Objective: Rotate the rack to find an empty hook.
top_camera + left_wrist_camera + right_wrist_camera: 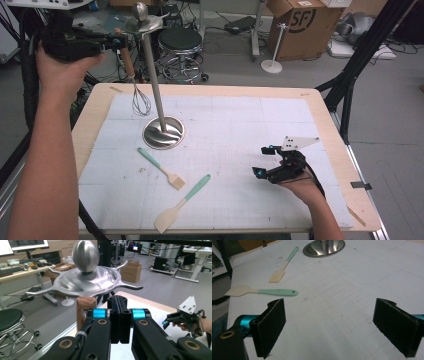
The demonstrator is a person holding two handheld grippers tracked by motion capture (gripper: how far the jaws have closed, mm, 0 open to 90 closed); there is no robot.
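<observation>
My left gripper (116,42) is raised at the far left, level with the top of a steel hook stand (152,75). Its jaws are shut flat together (119,305) with nothing visible between them. A whisk (134,80) with a wooden handle (84,308) hangs tilted right beside the left jaw, under the stand's hooked top plate (85,281). What bears the whisk I cannot tell. My right gripper (261,161) rests low over the mat at the right, open and empty (329,322). A mint-handled spatula (182,202) and a mint-handled brush (160,167) lie on the mat.
The stand's round base (163,132) sits left of centre on the white mat (240,125). The spatula (262,291) and the brush (283,266) lie ahead of my right gripper, to the left. A stool (180,47) and a cardboard box (305,25) stand beyond the table.
</observation>
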